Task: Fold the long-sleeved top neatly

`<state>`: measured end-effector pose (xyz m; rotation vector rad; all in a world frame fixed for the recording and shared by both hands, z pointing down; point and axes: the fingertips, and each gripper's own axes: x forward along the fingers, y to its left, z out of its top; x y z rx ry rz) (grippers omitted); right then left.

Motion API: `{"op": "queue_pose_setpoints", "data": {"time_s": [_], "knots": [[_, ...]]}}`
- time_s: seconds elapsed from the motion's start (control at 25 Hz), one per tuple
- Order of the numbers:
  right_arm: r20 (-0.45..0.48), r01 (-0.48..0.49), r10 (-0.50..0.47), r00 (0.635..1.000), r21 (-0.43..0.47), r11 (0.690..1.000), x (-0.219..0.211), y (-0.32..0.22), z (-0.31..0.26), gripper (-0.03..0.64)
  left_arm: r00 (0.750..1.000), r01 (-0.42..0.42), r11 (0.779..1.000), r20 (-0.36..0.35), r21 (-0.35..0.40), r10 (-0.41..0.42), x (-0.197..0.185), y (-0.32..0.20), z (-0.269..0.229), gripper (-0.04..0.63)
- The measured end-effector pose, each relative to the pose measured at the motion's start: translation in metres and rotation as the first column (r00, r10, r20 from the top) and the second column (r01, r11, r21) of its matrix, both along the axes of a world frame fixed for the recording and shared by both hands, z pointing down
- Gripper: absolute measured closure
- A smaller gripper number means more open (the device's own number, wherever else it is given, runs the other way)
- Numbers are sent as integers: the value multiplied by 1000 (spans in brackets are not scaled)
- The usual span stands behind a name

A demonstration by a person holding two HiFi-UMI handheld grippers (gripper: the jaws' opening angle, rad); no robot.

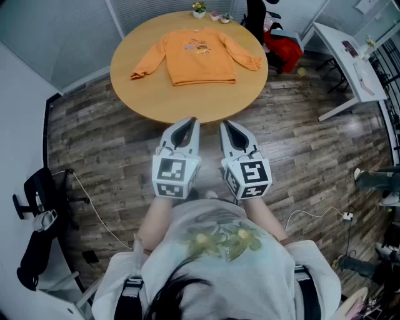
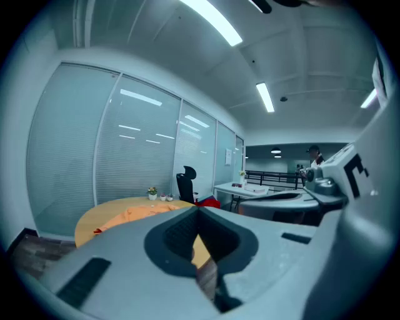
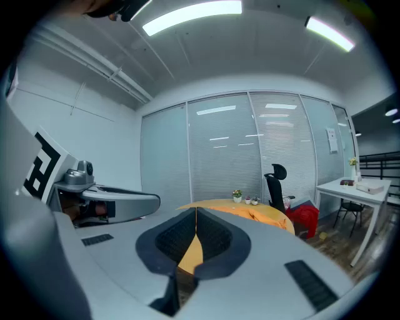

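An orange long-sleeved top (image 1: pixel 199 57) lies flat and spread out, sleeves angled outward, on the round wooden table (image 1: pixel 156 97). Both grippers hang side by side in front of the table's near edge, short of the top. My left gripper (image 1: pixel 189 122) is shut with nothing in it, and my right gripper (image 1: pixel 227 125) is shut and empty too. In the left gripper view the top (image 2: pixel 134 214) shows low on the table beyond the closed jaws. From the right gripper view only an orange strip of the top (image 3: pixel 265 214) shows above the jaws.
Small potted plants (image 1: pixel 199 8) stand at the table's far edge. A black office chair (image 1: pixel 256 15) and a red bag (image 1: pixel 284 50) sit behind the table, a white desk (image 1: pixel 350 59) to the right. Another black chair (image 1: pixel 37 215) and a cable (image 1: pixel 94 209) occupy the wood floor at left.
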<state>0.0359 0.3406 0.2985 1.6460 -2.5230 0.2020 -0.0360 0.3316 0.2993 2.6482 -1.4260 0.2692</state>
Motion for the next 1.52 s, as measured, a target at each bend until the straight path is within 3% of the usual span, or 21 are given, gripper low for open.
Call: {"op": "queue_pose_setpoints", "data": {"time_s": [0.64, 0.72, 0.84, 0.92, 1.24, 1.52], "knots": [[30, -58, 58, 998, -25, 998, -25, -39, 18, 581, 998, -64, 998, 3, -7, 64, -29, -41, 16, 588], [27, -61, 62, 998, -37, 997, -26, -46, 21, 465, 997, -83, 996, 0, -15, 83, -29, -47, 19, 502], [-4, -94, 94, 996, -51, 994, -18, -54, 26, 402, 999, -43, 999, -31, -8, 42, -34, -58, 15, 348], [-8, -113, 112, 994, -56, 992, -12, -61, 27, 391, 999, 0, 1000, -42, -1, 0, -40, -68, 16, 308], [-3, -102, 102, 995, -82, 991, -4, -116, 39, 390, 1000, 22, 999, 16, -42, -22, -44, -123, 34, 299], [-9, -72, 72, 997, -94, 993, 8, -181, 43, 390, 998, 52, 998, 46, -29, -51, -36, -182, 34, 299]]}}
